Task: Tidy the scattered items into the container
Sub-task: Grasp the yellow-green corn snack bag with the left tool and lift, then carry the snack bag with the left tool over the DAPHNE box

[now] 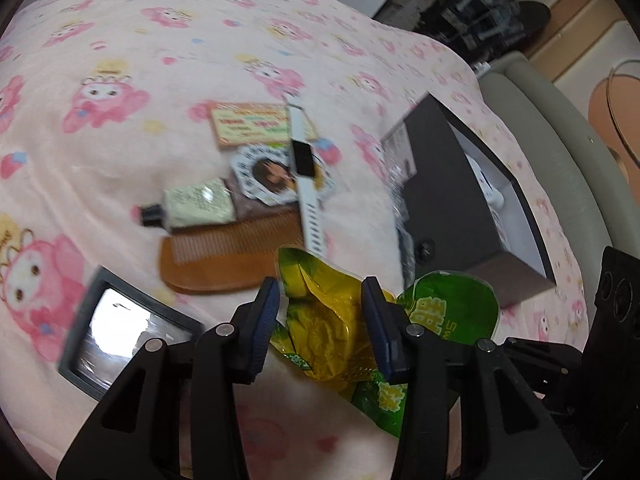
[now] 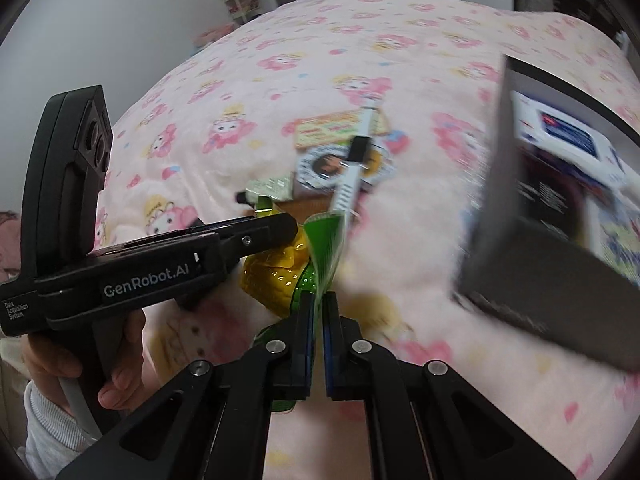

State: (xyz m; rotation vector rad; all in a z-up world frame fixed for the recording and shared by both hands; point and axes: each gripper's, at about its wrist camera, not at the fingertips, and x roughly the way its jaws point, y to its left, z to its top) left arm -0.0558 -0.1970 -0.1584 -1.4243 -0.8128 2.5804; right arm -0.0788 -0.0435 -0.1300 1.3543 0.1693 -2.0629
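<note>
the left gripper [image 1: 320,312] is angled steeply down toward the bed [image 1: 140,60], its blue-padded fingers [image 1: 268,320] set partway apart around a crumpled green and yellow snack packet [image 1: 320,320]. whether the pads actually press the foil cannot be told. in the right wrist view this gripper is seen from the side, reaching in from the left, held by a hand [image 2: 80,360] with a pale grey sleeve [image 2: 48,420] at the wrist. the right gripper [image 2: 318,320] also points steeply down, and its fingers [image 2: 306,340] are clamped together on a thin green flap of the same packet.

both views are blurred, so fine detail is lost. the packet's far part is hidden behind the left gripper in the right wrist view. the dark container [image 1: 460,208] lies to the right on the bed, cut off at the frame edge in the right wrist view; items with blue and white packaging are seen inside it. further off on the bed lie a wooden comb [image 1: 224,260], a small tube [image 1: 192,204], a white strap-like item [image 1: 306,184], a round printed card [image 1: 264,176] and a yellow printed card [image 1: 248,122]. a framed mirror [image 1: 124,328] lies near left.

"genrobot.ai" and "data acquisition system" are read on the left gripper's body. white characters on the packet are too smeared to read.
</note>
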